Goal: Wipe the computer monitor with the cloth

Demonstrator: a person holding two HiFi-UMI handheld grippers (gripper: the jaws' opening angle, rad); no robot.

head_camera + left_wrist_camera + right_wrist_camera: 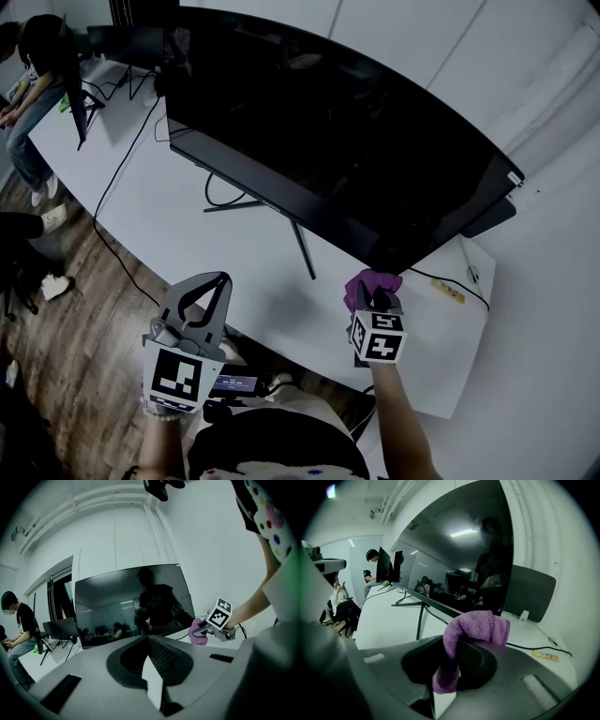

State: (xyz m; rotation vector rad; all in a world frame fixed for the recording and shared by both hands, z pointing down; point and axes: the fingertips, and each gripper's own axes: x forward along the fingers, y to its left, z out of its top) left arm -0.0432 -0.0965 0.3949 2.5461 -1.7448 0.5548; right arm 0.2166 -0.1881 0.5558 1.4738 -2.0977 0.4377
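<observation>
- Head view: the left gripper [221,278] is closest, held over the near edge of the white table [159,216], above the wooden floor [56,337]. Its jaws meet at the tip with nothing in them.
- To its right, the right gripper [375,298] clamps a purple cloth [371,282]. The cloth sits just beside the lower right corner of the big dark monitor [328,141] (contact with the screen cannot be told from here).
- The monitor stands on a thin black stand [302,246]. A black cable [122,169] runs across the table to its left, and a small yellow item [448,292] lies to its right.
- A seated person [28,84] is at the table's far left end.
- Left gripper view: the jaws are pressed together, and the left gripper [148,636] is empty.
- Beyond it the monitor [131,602] faces the camera with its screen dark and reflective. The right gripper [202,631] holds the cloth [198,632] just off the screen's lower right corner, low over the table.
- The seated person [18,625] shows at the left.
- Right gripper view: the right gripper [452,651] is closed on the cloth [476,625]. The cloth bunches up over the jaw tips, and a tail hangs down between them.
- The monitor [459,559] rises just ahead, with the table [389,616] below it and the yellow item [544,656] at the right.
</observation>
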